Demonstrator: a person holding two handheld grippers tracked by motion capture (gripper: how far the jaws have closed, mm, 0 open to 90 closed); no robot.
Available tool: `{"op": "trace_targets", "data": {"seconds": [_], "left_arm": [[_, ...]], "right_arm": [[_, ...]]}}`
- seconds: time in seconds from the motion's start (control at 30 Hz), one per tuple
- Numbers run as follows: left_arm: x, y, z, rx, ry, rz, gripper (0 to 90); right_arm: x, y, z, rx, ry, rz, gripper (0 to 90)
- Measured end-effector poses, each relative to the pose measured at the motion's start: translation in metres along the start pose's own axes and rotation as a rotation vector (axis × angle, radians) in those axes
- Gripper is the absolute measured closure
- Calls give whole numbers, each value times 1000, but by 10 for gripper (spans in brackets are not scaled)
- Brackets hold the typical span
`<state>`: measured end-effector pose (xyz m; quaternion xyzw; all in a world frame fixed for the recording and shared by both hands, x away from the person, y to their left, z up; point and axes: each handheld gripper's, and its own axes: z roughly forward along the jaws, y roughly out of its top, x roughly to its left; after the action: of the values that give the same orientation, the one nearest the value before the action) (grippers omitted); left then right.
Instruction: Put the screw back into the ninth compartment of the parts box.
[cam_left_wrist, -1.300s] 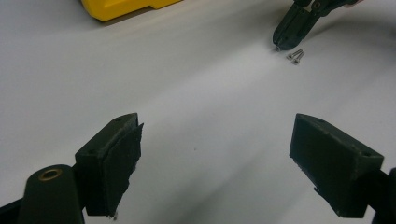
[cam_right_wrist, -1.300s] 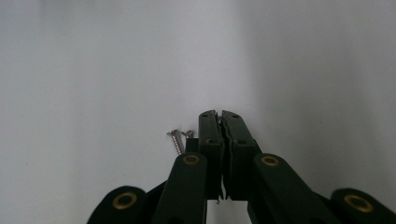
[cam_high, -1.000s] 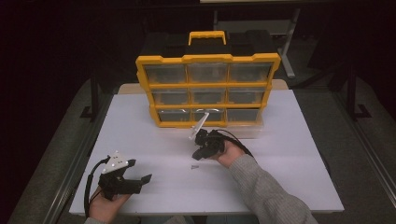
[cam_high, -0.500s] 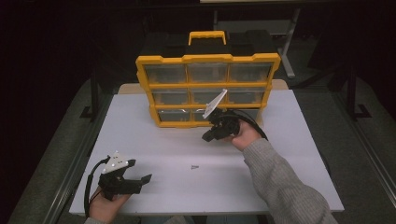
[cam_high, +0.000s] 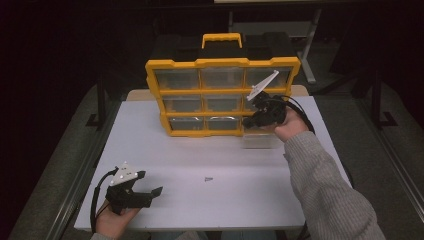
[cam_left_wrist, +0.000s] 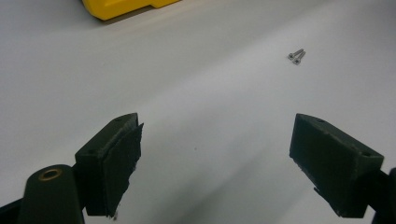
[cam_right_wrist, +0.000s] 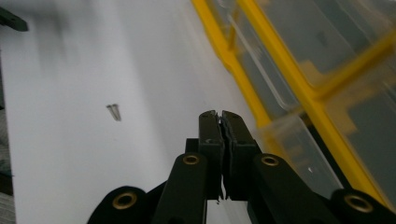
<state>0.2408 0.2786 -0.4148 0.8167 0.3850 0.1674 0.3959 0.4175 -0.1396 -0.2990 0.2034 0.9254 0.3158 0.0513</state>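
Right gripper (cam_high: 252, 119) pinched closed, empty, at organizer's (cam_high: 222, 97) lower-right drawer (cam_high: 262, 140), pulled out toward you. Two screws (cam_high: 208, 178) lie mid-table, near of organizer. Left gripper (cam_high: 150, 192) spread wide, near-left. Keep drawer out; go back for screws, pinch low.

The organizer (cam_high: 222, 95) has a bright yellow frame, a yellow handle, a black top and clear, colourless drawers. The surface (cam_high: 200, 155) is plain white, unpatterned. The two small screws (cam_left_wrist: 296, 56) are silvery grey. Both tools, left (cam_left_wrist: 224, 158) and right (cam_right_wrist: 220, 122), are matt black with brass-coloured rivets. The sleeve (cam_high: 325, 185) is mottled grey knit.
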Motion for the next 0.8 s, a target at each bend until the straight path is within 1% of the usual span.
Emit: {"op": "trace_targets", "data": {"seconds": [0.03,0.07,0.1,0.17,0.3,0.33,0.4,0.43,0.47,0.5,0.57,0.6,0.63,0.7,0.8], "left_arm": [[0,0,0,0,0,0,160],[0,0,0,1,-2,-4,160],[0,0,0,3,-2,-1,160],[-1,0,1,1,-2,-7,160],[-1,0,1,2,-4,-9,160],[-1,0,1,3,-4,-12,160],[0,0,1,9,-4,-7,160],[0,0,1,10,-4,-7,160],[-1,0,1,5,-4,-16,160],[0,0,1,7,-4,-13,160],[0,0,1,5,-5,-16,160],[0,0,1,6,-5,-16,160],[0,0,1,5,-5,-16,160],[0,0,1,8,-5,-13,160],[0,0,1,10,-6,-5,160]], "right_arm": [[0,0,0,0,0,0,862],[-3,-3,-1,2,-7,11,862],[-8,-9,-1,22,-16,45,862],[-13,-14,0,41,-26,77,862],[-22,-24,7,63,-32,105,862],[-24,-26,9,69,-40,99,861],[-27,-30,12,71,-43,108,860],[-28,-32,13,71,-43,111,845],[-28,-33,14,69,-47,122,801],[-29,-33,14,69,-49,126,794],[-29,-35,15,60,-51,121,793],[-28,-35,14,57,-51,127,788],[-27,-34,13,50,-52,114,786],[-23,-32,10,39,-48,104,777],[-14,-26,4,9,-23,82,765]]}}
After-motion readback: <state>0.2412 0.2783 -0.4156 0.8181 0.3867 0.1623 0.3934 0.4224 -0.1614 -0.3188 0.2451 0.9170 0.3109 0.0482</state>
